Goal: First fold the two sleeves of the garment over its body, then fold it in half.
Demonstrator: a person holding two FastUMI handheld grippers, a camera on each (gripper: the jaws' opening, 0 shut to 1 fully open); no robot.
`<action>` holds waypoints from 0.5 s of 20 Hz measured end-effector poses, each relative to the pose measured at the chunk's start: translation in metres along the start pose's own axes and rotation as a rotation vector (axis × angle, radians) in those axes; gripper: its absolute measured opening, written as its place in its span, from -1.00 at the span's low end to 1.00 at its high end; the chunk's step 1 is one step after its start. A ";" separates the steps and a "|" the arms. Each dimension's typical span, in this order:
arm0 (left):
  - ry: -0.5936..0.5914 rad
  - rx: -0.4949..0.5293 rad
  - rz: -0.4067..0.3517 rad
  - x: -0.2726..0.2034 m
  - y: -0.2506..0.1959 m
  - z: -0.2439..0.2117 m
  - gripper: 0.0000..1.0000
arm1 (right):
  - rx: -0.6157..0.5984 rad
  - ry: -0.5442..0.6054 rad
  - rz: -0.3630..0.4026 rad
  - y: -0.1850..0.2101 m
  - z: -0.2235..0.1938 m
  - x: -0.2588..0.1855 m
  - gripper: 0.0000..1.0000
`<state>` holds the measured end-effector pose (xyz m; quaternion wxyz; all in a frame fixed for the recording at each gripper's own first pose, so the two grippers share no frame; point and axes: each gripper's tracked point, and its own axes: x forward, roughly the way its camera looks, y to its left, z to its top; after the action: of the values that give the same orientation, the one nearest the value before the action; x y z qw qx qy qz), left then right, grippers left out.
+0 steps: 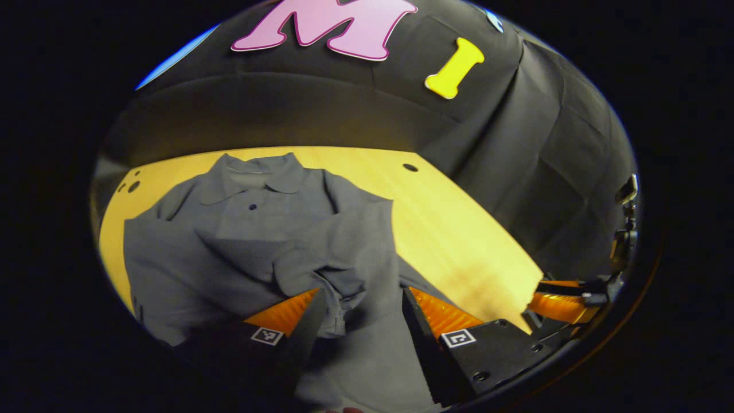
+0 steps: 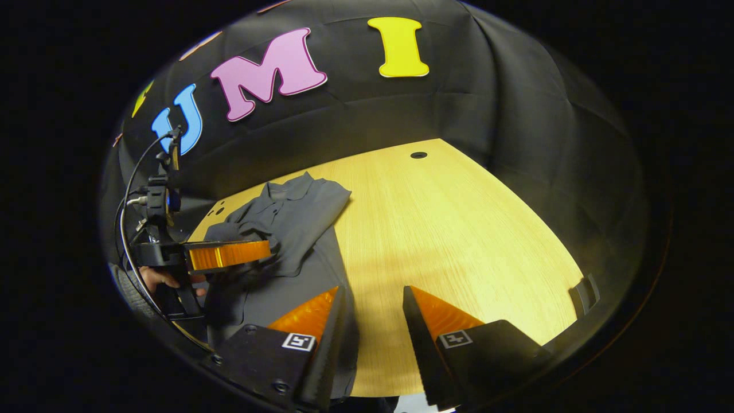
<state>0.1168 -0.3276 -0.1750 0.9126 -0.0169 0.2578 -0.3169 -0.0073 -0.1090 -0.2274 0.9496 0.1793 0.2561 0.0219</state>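
Observation:
A grey polo shirt (image 1: 258, 229) lies face up on the wooden table (image 1: 453, 229), collar toward the booth wall. One sleeve is drawn across the chest, and its bunched cuff (image 1: 338, 287) rests just ahead of my left gripper (image 1: 364, 298). That gripper hovers open over the shirt's lower body, cloth under it but not pinched. In the right gripper view the shirt (image 2: 298, 223) sits at the left. My right gripper (image 2: 373, 298) is open above the table (image 2: 459, 229), its left finger over the shirt's edge. The left gripper (image 2: 229, 255) shows side-on above the shirt, held by a hand (image 2: 166, 281).
A round cable hole (image 2: 418, 155) sits near the table's far edge, with small holes (image 1: 133, 184) at the far left corner. Black cloth walls close in the back and sides. Bare wood stretches to the right of the shirt. The right gripper (image 1: 562, 304) shows at the table's right edge.

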 end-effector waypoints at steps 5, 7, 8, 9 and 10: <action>-0.057 0.046 -0.031 -0.054 -0.004 0.003 0.92 | -0.014 0.035 0.041 0.015 -0.010 -0.005 0.60; -0.071 0.051 -0.020 -0.085 0.006 -0.004 0.92 | -0.010 0.058 0.057 0.021 -0.019 -0.011 0.63; -0.071 0.051 -0.011 -0.100 0.013 -0.012 0.92 | -0.010 0.074 0.062 0.024 -0.025 -0.014 0.65; -0.069 0.057 0.013 -0.116 0.022 -0.020 0.92 | -0.014 0.088 0.065 0.025 -0.033 -0.018 0.71; -0.064 0.063 0.039 -0.131 0.034 -0.029 0.92 | -0.019 0.104 0.065 0.026 -0.041 -0.021 0.72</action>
<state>0.0346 -0.2197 -0.1462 0.9264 0.0069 0.2188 -0.3063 -0.0449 -0.0735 -0.2413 0.9354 0.1774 0.2991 0.0644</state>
